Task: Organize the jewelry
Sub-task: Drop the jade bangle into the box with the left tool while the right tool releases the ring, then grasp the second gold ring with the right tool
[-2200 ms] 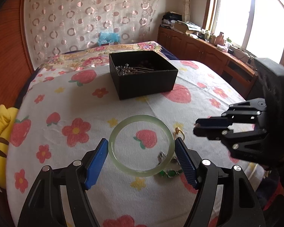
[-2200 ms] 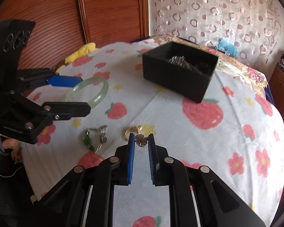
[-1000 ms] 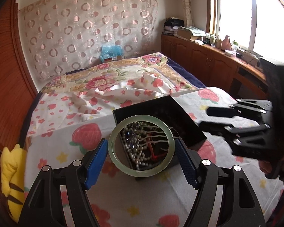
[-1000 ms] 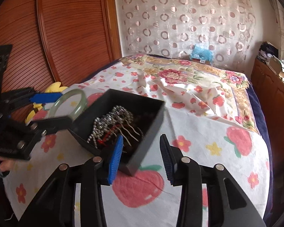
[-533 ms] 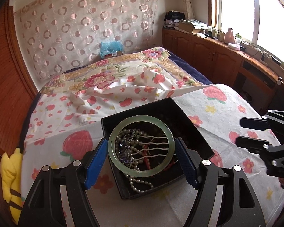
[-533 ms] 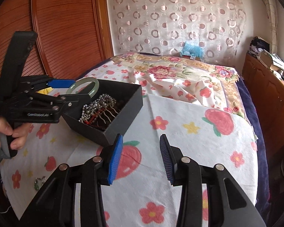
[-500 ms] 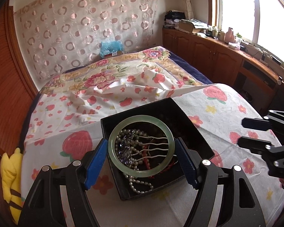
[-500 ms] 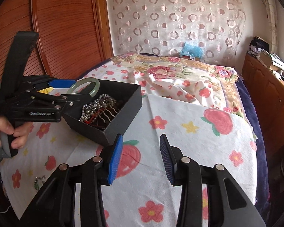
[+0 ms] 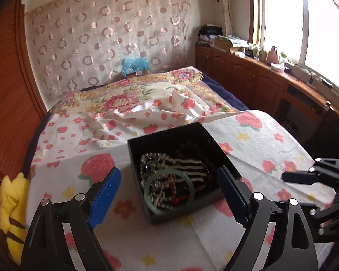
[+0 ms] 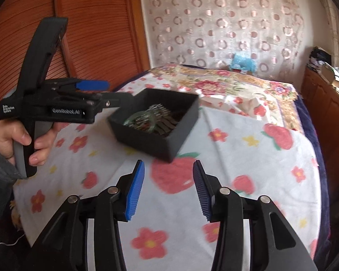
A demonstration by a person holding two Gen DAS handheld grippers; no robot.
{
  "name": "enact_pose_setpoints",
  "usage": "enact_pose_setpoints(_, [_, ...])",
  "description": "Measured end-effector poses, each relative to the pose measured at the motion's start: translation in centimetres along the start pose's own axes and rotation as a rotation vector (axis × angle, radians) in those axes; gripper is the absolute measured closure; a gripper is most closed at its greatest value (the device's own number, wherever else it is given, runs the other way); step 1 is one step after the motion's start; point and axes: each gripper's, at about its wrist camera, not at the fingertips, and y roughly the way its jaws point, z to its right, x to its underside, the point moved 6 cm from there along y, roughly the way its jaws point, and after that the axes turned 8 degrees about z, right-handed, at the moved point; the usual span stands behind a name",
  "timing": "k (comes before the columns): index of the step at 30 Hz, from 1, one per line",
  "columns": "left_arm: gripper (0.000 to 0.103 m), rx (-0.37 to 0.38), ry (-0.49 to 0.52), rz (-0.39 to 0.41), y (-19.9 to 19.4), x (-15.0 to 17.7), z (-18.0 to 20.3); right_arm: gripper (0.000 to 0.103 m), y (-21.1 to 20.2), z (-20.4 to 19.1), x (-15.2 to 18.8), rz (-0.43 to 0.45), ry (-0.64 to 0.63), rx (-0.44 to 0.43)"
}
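Observation:
A pale green jade bangle (image 9: 169,190) lies inside the black jewelry box (image 9: 203,207), on top of pearl strands and a comb. The box also shows in the right wrist view (image 10: 156,142), with the bangle (image 10: 140,117) resting in it. My left gripper (image 9: 169,196) is open and empty, held just above the box's near side; it also shows in the right wrist view (image 10: 106,91). My right gripper (image 10: 168,189) is open and empty, over the strawberry-print cloth in front of the box.
The box sits on a white strawberry-and-flower cloth (image 9: 271,140) over a bed. A yellow plush toy (image 9: 11,205) lies at the left edge. A wooden cabinet (image 9: 260,79) runs along the right under the window.
My left gripper has opened wider and let go of the bangle, which has dropped into the box. My right gripper stays open and has shifted slightly.

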Motion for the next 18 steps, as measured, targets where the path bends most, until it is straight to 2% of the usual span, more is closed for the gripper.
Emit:
enact_pose_setpoints(11, [0.019, -0.005, -0.034, -0.038, -4.6, 6.0, -2.4, 0.056, 1.4, -6.7, 3.3, -0.102, -0.08, -0.121])
enact_pose_setpoints(18, [0.019, -0.012, -0.099, -0.037, -6.4, 7.8, -4.0, 0.056, 2.4, -9.2, 4.5, -0.156, -0.143, -0.15])
